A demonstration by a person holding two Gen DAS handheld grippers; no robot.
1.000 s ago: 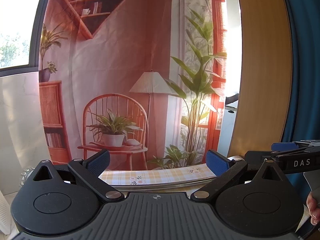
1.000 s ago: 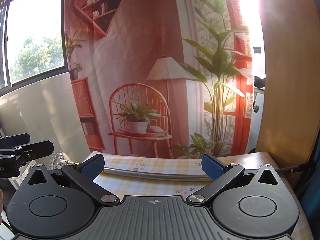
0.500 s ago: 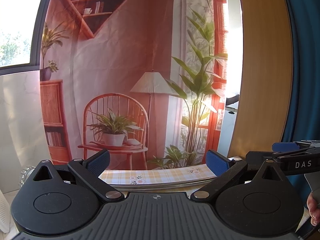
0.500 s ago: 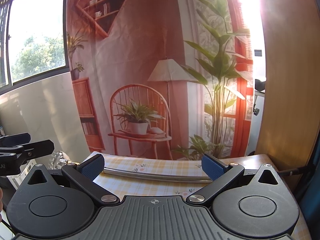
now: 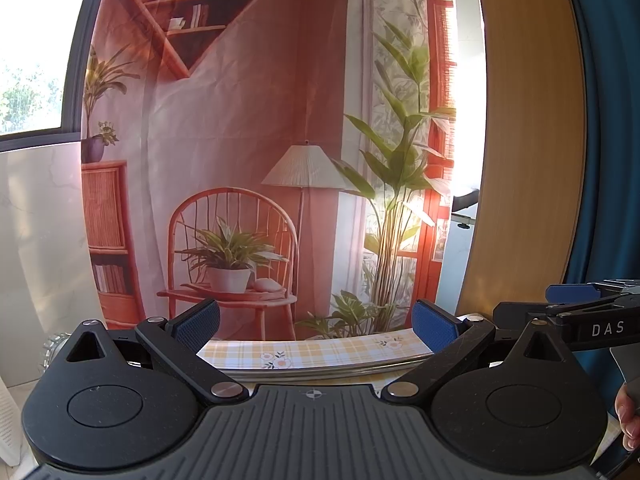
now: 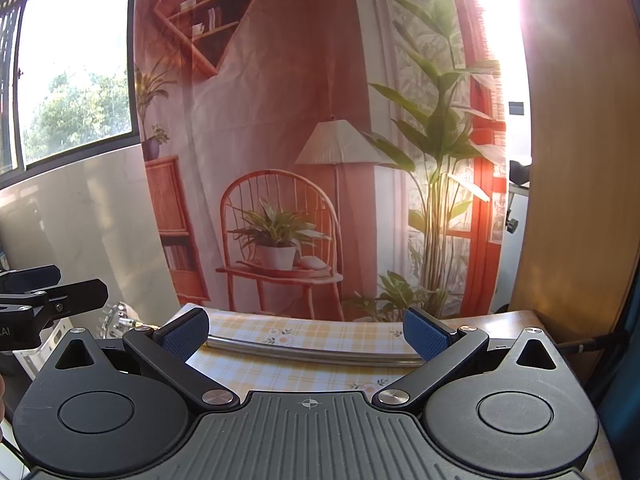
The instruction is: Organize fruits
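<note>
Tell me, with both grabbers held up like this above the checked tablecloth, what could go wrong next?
No fruit shows in either view, so lowering blind may miss. Both sets of fingers are open and empty: the left gripper and the right gripper sit side by side and could bump. Ahead lies a metal rim on the checked tablecloth; a finger might catch it. Sun glare washes out the right view.

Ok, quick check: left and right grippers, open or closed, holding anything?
Left gripper: open, jaws wide apart, nothing between them.
Right gripper: open, jaws wide apart, nothing between them.
</note>
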